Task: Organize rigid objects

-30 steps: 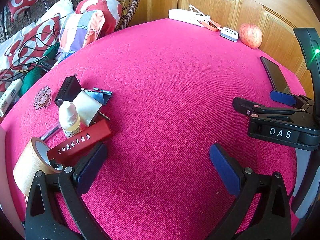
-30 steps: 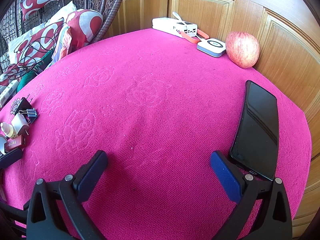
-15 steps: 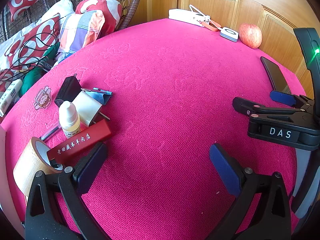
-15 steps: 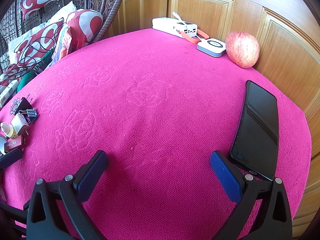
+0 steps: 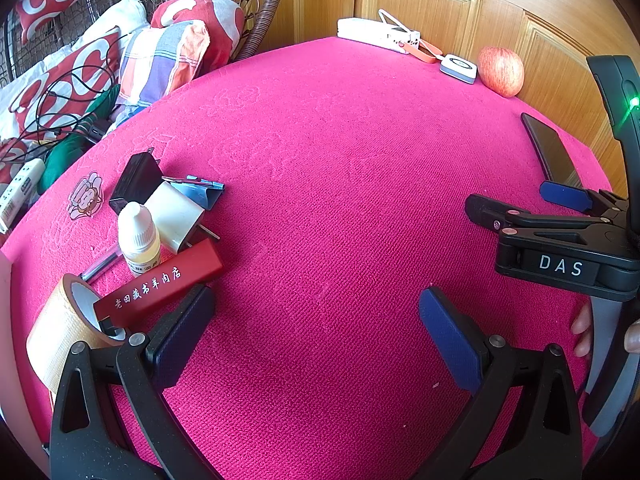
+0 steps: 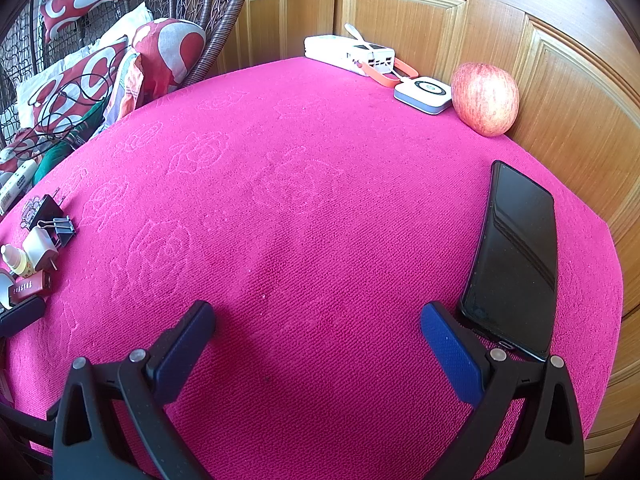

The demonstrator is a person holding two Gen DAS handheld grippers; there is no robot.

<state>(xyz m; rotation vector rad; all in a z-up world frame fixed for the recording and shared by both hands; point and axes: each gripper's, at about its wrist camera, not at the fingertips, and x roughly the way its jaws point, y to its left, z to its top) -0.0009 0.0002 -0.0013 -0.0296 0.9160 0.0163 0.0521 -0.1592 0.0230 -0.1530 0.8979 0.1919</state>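
Two grippers are in view, each with its jaws spread wide and nothing between them. The left gripper [image 5: 316, 336] hovers low over the pink surface [image 5: 340, 184]; the right gripper [image 6: 318, 340] does the same, and it also shows at 3 o'clock in the left wrist view.

The small things lie in one cluster at 9 o'clock in the left view, touching or overlapping: one red box [image 5: 160, 284] with white lettering, one dropper bottle [image 5: 138, 238] standing upright, one white plug [image 5: 174, 216], one black plug [image 5: 136, 180], one blue binder clip [image 5: 200, 194] and one roll of tape [image 5: 60, 332] on its edge. The left jaw's pad sits just beside the red box's near edge. A flat cartoon sticker [image 5: 84, 196] lies just beyond the cluster.

One black phone [image 6: 516, 256] lies at 3 o'clock in the right view, its near end partly hidden behind the right jaw. At 1 o'clock stand one apple [image 6: 486, 98], one small white pad [image 6: 424, 94] and one white power bank [image 6: 348, 52], with an orange strap between them.

A thin object under the bottle is too hidden to identify. Red-and-white cushions [image 5: 72, 76] and a tangle of black cable crowd the 10 o'clock edge, off the surface.
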